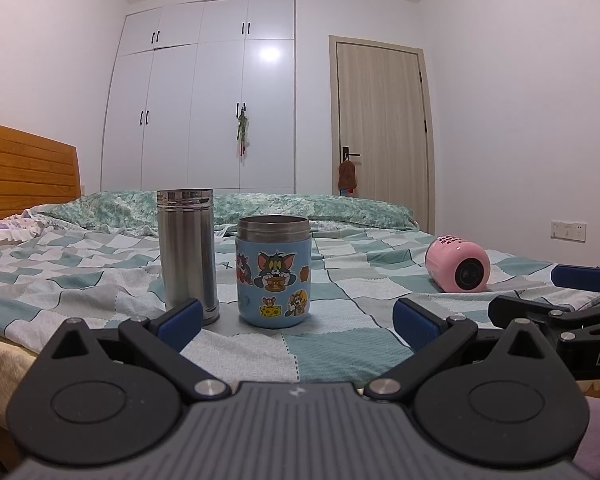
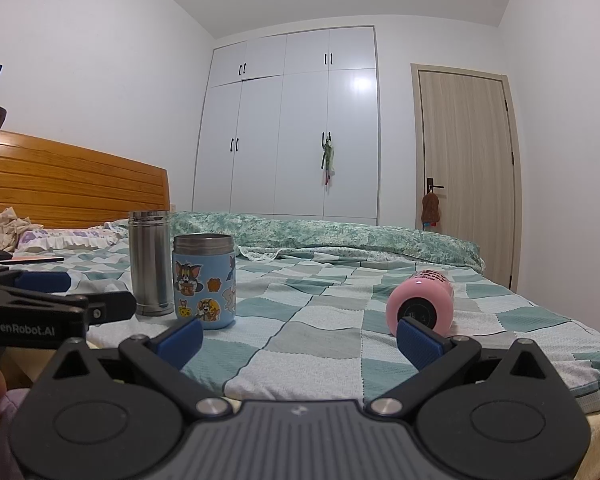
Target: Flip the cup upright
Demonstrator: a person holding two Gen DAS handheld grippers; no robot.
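Observation:
A pink cup (image 1: pixel 458 264) lies on its side on the checked bedspread (image 1: pixel 340 292), base toward me, at the right. It also shows in the right wrist view (image 2: pixel 420 304). My left gripper (image 1: pixel 298 322) is open and empty near the bed's front edge, facing a blue cartoon cup (image 1: pixel 274 272). My right gripper (image 2: pixel 300 338) is open and empty, its right finger (image 2: pixel 418 340) just in front of the pink cup, apart from it. The right gripper shows in the left wrist view (image 1: pixel 548 300).
A steel flask (image 1: pixel 188 256) and the blue cartoon cup stand upright at the left; both show in the right wrist view, flask (image 2: pixel 150 262) and cup (image 2: pixel 204 280). A folded green quilt (image 2: pixel 340 236) lies behind. A wooden headboard (image 2: pixel 76 184) stands at the left.

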